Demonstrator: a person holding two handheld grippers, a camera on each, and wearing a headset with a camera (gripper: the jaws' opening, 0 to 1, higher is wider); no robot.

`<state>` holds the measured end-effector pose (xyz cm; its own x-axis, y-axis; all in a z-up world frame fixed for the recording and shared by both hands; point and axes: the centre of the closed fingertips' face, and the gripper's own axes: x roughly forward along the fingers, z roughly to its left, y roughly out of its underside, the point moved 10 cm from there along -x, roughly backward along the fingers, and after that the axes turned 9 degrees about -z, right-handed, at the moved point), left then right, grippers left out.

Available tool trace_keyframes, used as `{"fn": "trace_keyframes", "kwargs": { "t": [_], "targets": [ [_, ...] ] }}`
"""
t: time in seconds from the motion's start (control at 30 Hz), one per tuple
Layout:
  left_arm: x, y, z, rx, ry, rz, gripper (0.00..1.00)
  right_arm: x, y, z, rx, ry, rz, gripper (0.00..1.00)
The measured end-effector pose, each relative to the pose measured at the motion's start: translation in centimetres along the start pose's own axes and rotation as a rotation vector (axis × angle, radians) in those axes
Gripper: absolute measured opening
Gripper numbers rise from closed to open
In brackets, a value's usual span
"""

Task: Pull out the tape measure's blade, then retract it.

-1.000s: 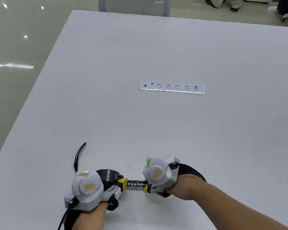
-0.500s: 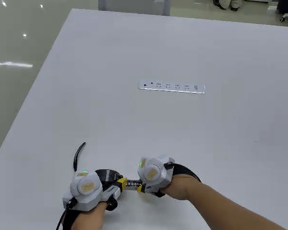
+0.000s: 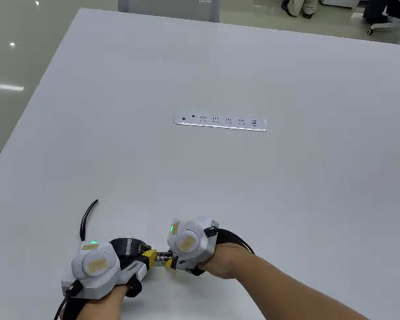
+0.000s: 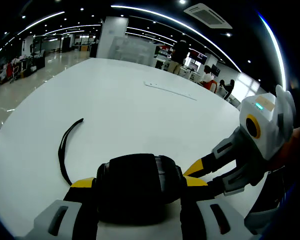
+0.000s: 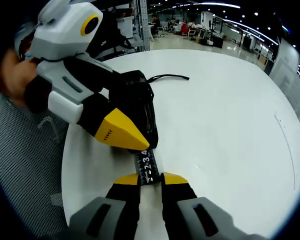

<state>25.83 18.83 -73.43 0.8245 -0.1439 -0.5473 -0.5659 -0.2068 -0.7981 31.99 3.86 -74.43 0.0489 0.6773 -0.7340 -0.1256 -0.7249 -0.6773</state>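
A black tape measure (image 4: 139, 186) lies near the table's front edge, and my left gripper (image 4: 140, 182) is shut on its case. The case shows dark in the head view (image 3: 129, 249) between the left gripper (image 3: 144, 257) and the table. A short length of the blade (image 5: 146, 166) with printed numbers sticks out of the case (image 5: 136, 102). My right gripper (image 5: 151, 179) is shut on the blade's end. In the head view the right gripper (image 3: 168, 260) sits almost against the left one, with the blade (image 3: 161, 256) between them. A black wrist strap (image 3: 87, 217) trails from the case.
A white power strip (image 3: 220, 122) lies flat on the white table (image 3: 300, 187) further back. Floor lies beyond the table's left edge. People and chairs stand beyond the far end of the table.
My right gripper has moved left toward the left gripper, and the visible blade has grown shorter. The head camera has also shifted, so the whole scene sits further left.
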Motion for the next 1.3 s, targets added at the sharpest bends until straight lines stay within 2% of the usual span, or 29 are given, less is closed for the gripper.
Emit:
{"fn": "trace_keyframes", "kwargs": {
  "t": [0.3,0.8,1.3],
  "targets": [
    [0.0,0.0,0.0,-0.001,0.003,0.003,0.63,1.0,-0.8,0.3,-0.012,-0.008,-0.033,0.15],
    [0.1,0.0,0.1,-0.004,0.004,0.005,0.63,2.0,-1.5,0.6,-0.026,-0.012,-0.055,0.15],
    [0.1,0.0,0.1,-0.005,0.004,0.005,0.63,1.5,-1.0,0.4,-0.031,-0.024,-0.057,0.15]
  ]
}}
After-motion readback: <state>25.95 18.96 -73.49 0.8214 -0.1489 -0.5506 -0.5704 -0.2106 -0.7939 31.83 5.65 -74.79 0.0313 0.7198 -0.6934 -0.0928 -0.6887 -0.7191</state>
